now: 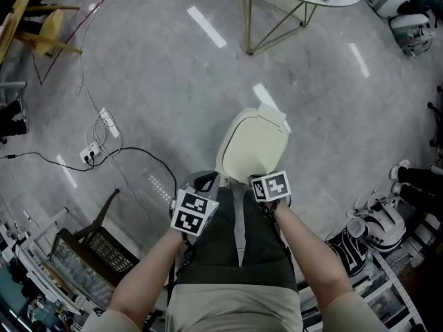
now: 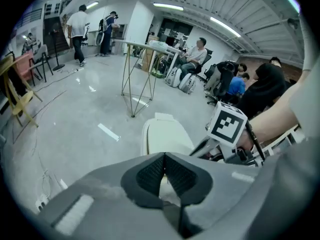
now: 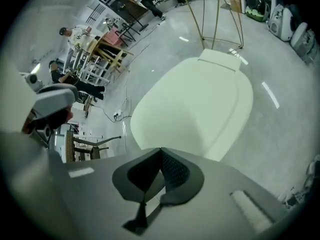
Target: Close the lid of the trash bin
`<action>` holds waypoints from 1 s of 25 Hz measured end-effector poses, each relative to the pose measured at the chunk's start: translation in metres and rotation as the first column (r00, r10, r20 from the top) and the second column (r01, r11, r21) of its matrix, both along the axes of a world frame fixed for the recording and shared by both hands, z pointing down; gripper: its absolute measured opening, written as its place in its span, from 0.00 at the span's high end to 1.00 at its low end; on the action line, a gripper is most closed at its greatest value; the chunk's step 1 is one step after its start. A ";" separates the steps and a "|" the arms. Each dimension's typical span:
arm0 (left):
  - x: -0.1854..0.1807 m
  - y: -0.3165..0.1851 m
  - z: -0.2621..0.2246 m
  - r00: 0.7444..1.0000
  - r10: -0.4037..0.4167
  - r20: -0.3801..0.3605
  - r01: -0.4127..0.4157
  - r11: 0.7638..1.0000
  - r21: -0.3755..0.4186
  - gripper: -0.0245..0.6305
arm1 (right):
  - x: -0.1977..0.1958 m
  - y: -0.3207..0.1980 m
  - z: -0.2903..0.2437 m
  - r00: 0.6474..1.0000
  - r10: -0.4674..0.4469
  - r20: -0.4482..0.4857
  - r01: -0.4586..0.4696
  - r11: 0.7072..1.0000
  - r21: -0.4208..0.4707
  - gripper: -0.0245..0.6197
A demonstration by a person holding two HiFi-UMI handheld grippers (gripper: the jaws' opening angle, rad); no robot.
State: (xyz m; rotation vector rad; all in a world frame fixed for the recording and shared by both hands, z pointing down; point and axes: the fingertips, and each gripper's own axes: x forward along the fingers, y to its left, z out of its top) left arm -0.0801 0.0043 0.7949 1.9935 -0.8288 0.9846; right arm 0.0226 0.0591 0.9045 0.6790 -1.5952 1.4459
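Head view is showing a person standing on a grey floor (image 1: 159, 81), looking down at a cream bin (image 1: 252, 144) just ahead of their feet. The bin's lid (image 3: 200, 104) is lying flat over the bin, with its hinge tab at the far end.

The right gripper (image 3: 161, 151) is hovering at the lid's near right edge. In the right gripper view its jaws are pressing together at the tips with nothing between them, and the lid is filling the space just beyond. Whether the tips are touching the lid cannot be told.

The left gripper (image 2: 164, 156) is sitting to the near left of the bin, beside the right one. Its jaws are also meeting at the tips, empty, and pointing toward the bin's near left side. The right gripper's marker cube (image 2: 227, 125) is showing at the right of the left gripper view.

A table (image 1: 277, 12) on thin gold legs is standing farther off beyond the bin. A cable (image 1: 131, 151) is trailing across the floor at the left, leading to a power strip (image 1: 90, 154). A wire basket (image 1: 97, 251) is lying at the near left.
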 end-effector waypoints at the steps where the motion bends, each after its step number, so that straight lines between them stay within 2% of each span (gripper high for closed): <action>1: -0.002 0.005 0.009 1.000 -0.009 0.006 0.009 1.000 -0.018 0.96 | -0.001 0.002 0.009 1.000 -0.007 -0.002 0.007 1.000 -0.001 0.96; 4: -0.006 0.017 0.027 1.000 -0.014 0.020 0.015 0.999 -0.052 0.96 | -0.003 0.007 0.033 1.000 -0.009 -0.008 0.009 1.000 0.001 0.96; 9: -0.010 0.024 0.039 0.999 -0.019 0.032 0.021 0.997 -0.076 0.96 | -0.004 0.008 0.048 0.998 -0.060 -0.032 0.062 0.996 0.069 0.96; 13: -0.008 0.015 0.023 0.999 -0.037 0.019 0.038 0.998 -0.056 0.96 | 0.010 0.005 0.033 0.999 0.021 -0.046 -0.018 0.997 0.071 0.96; 17: -0.005 -0.006 -0.013 0.999 -0.042 0.003 0.042 0.999 0.000 0.96 | 0.027 -0.022 -0.019 0.994 0.106 -0.020 -0.102 0.984 0.145 0.96; 20: -0.003 -0.025 -0.050 0.998 -0.057 -0.017 0.058 0.997 0.052 0.96 | 0.033 -0.047 -0.078 0.997 0.079 0.020 -0.082 0.966 0.246 0.96; 25: 0.003 -0.057 -0.131 0.998 -0.041 -0.049 0.049 0.985 0.165 0.96 | 0.036 -0.091 -0.202 0.992 0.062 0.109 -0.104 0.895 0.433 0.96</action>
